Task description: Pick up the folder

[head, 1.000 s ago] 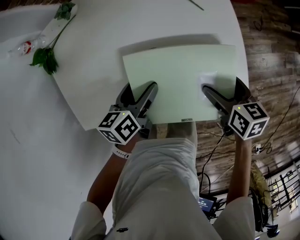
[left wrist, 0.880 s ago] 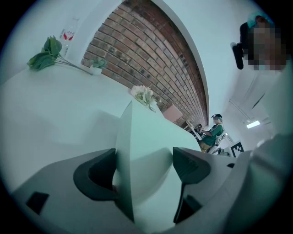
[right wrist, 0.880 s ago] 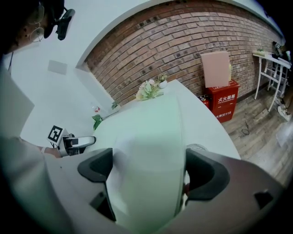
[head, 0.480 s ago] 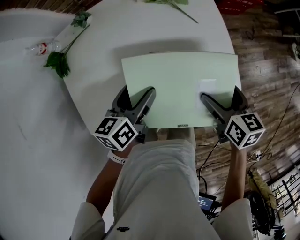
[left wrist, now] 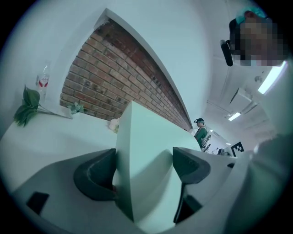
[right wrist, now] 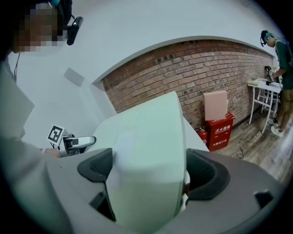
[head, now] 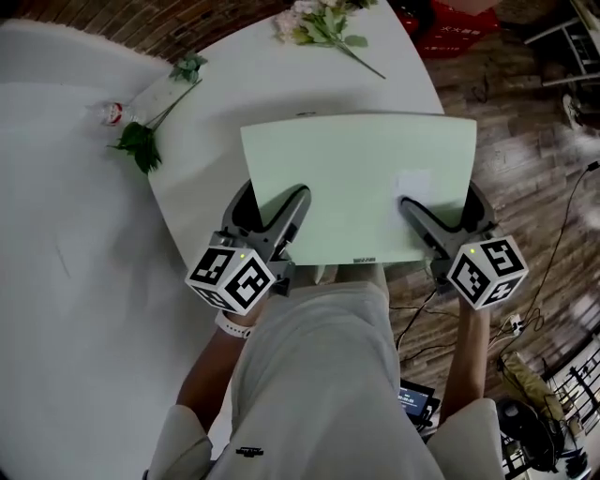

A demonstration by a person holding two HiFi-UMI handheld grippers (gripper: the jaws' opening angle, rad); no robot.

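A pale green folder [head: 361,178] is held flat above the near edge of the white table [head: 234,94]. My left gripper [head: 272,211] is shut on its near left edge and my right gripper [head: 441,208] on its near right edge. In the left gripper view the folder [left wrist: 146,160] fills the gap between the two dark pads [left wrist: 94,178]. The right gripper view shows the same: the folder [right wrist: 146,160] is clamped between the pads [right wrist: 206,173]. A small white label [head: 412,181] sits on the folder near the right gripper.
On the table lie a green sprig beside a clear bottle [head: 141,112] at the left and a bunch of flowers [head: 323,23] at the far edge. Red crates [head: 450,23] and cables [head: 427,300] are on the wooden floor to the right. A person [right wrist: 279,59] stands at a far bench.
The folder has risen off the table with both grippers still clamped on it. The view has shifted, so the table and sprig sit lower and the flowers have come into sight.
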